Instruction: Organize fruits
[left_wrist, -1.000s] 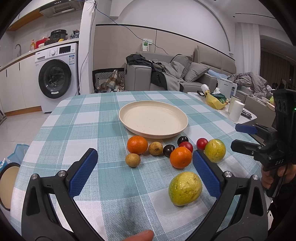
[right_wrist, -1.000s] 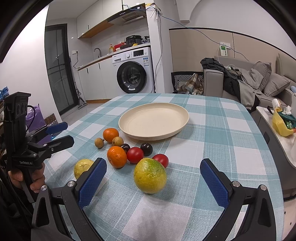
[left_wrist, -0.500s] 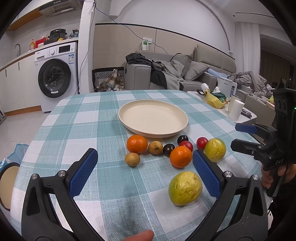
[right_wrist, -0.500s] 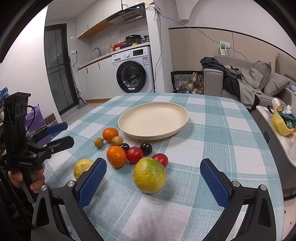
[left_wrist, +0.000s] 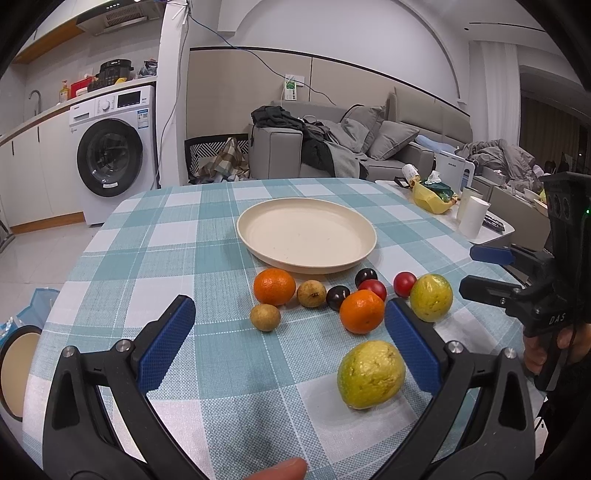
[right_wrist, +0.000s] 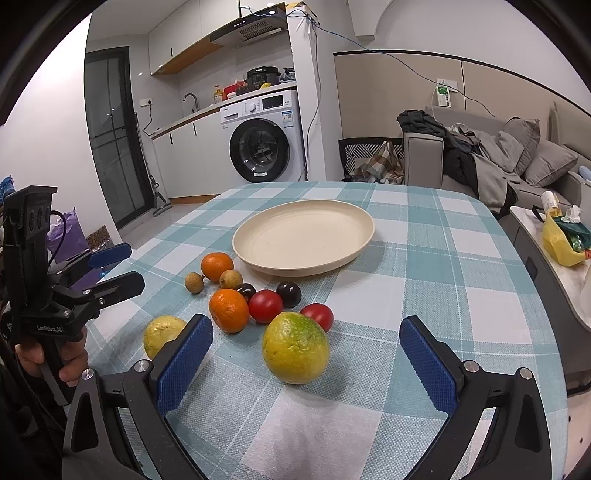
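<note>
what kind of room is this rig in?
Most likely a lived-in home, an open kitchen and living area. A washer sits under a counter with a sink tap, a grey sofa is strewn with clothes, and the fruit lies on a table with a checked cloth.
</note>
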